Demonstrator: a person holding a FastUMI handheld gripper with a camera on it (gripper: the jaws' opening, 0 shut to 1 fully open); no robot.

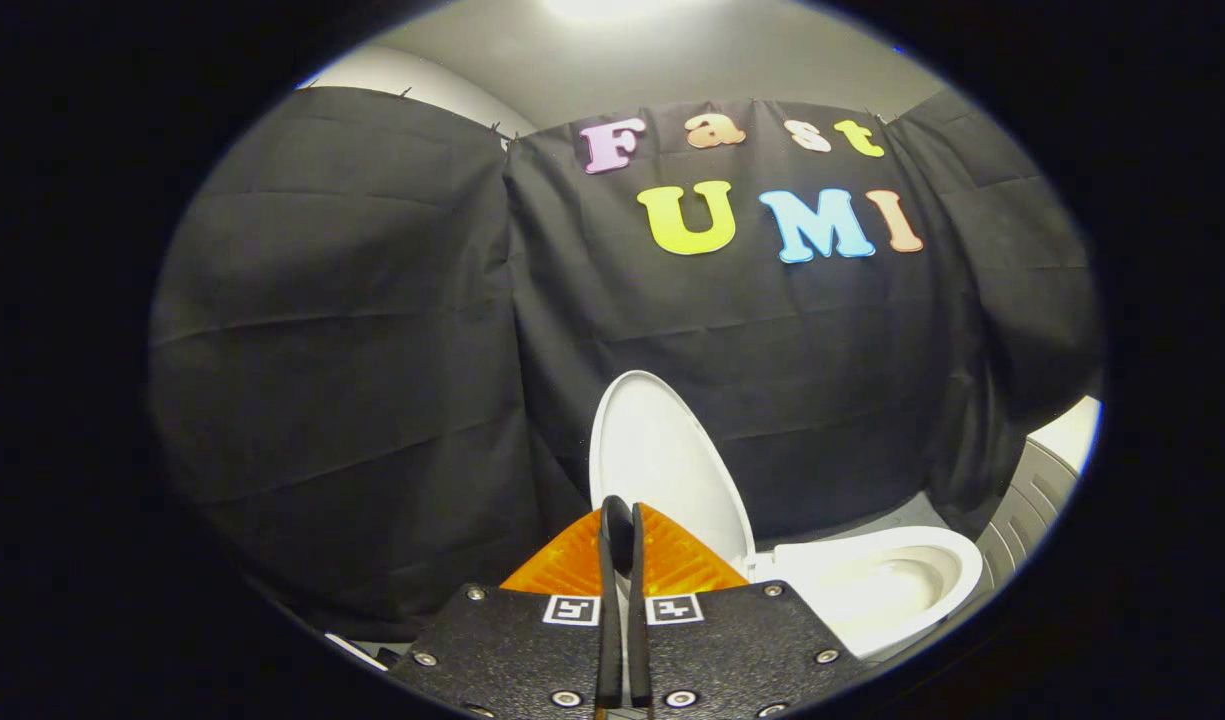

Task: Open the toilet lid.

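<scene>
Where black cloth [372, 350] hangs, raised toilet lid [662, 460], seemingly empty tool [617, 515].

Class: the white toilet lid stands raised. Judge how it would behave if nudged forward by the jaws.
The lid looks like a thin, rigid shell, so it would probably swing as one piece, not flex. Standing near upright over the bowl, it may drop shut if tipped. Its glossy surface is probably slippery. The gripper has its jaws nearly closed on nothing.

Toilet lid [662, 465] upright, beyond the empty, closed hand-held gripper [622, 520]; bowl [892, 580] alongside.
</scene>
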